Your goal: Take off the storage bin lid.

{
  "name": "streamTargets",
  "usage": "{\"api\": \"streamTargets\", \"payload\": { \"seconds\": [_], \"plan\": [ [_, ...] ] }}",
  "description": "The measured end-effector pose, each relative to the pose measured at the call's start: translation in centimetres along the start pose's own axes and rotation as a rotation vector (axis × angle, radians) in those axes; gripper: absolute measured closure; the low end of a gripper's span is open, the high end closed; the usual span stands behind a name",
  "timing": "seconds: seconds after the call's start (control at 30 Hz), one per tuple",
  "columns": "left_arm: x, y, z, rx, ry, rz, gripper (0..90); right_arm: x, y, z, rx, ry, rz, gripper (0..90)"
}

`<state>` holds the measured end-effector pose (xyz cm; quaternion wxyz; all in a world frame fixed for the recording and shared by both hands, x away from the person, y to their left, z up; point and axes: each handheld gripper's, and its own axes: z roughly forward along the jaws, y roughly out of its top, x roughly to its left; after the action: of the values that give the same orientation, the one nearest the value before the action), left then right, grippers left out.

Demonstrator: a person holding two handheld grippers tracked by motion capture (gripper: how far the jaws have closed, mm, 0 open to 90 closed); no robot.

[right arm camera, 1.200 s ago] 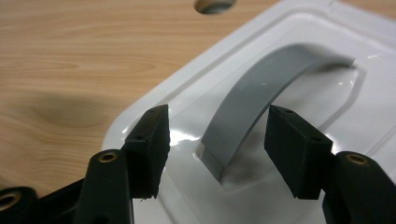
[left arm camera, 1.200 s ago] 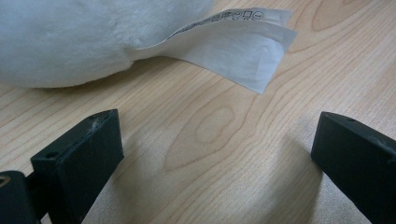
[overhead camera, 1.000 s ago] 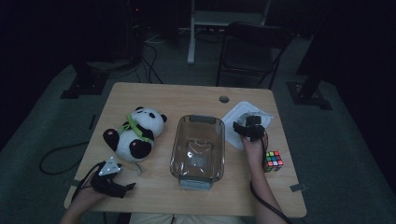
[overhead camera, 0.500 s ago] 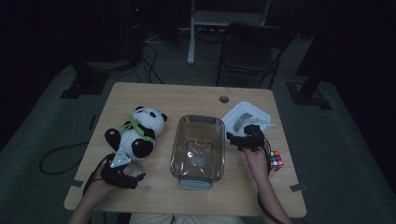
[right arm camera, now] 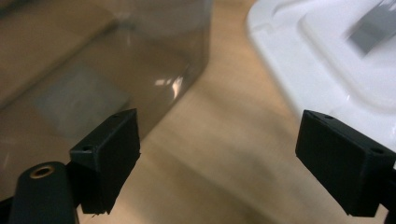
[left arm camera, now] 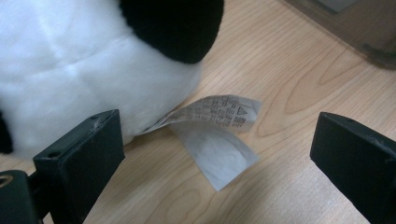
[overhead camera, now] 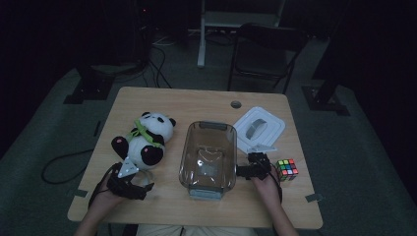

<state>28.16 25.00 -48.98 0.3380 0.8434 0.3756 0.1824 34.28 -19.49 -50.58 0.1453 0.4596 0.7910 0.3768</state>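
I hold a hand-held gripper in each hand over a wooden tabletop (overhead camera: 196,101). In the high view, my left hand-held gripper (overhead camera: 129,186) sits at the lower left of the frame, just below a plush panda (overhead camera: 143,140) that lies left of centre. Seen from the left gripper view, its jaws stand wide apart with nothing between the pads; the panda's white and black body (left arm camera: 93,56) fills the upper left, and its paper care label (left arm camera: 217,130) lies flat on the wood between the jaws.

My right hand-held gripper (overhead camera: 253,169) is at the lower right of the high view, between a clear plastic bin (overhead camera: 209,152) in the middle and a colourful puzzle cube (overhead camera: 287,168) just beside my hand. Its jaws have just been opening and now stand wide apart, holding nothing. Above it lies a white lid (overhead camera: 259,129). In the right gripper view the bin (right arm camera: 93,60) is at the upper left and the lid (right arm camera: 327,60) at the upper right.
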Motion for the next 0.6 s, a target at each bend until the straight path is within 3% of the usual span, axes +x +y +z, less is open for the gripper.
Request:
{"api": "streamTargets", "payload": {
  "seconds": [0.2,0.37,0.6],
  "plan": [
    [0.5,0.5,-1.4,-0.025,0.047,-0.081,3.3,1.1,-1.6,-0.3,0.010,0.020,-0.004,14.2],
    [0.7,0.8,-2.6,-0.050,0.055,-0.092,3.3,1.9,-2.2,-0.2,0.007,0.065,-0.007,14.2],
    [1.0,1.7,-3.4,-0.074,0.073,-0.093,3.2,3.2,-1.7,0.2,-0.016,0.117,-0.065,14.0]
  ]
}}
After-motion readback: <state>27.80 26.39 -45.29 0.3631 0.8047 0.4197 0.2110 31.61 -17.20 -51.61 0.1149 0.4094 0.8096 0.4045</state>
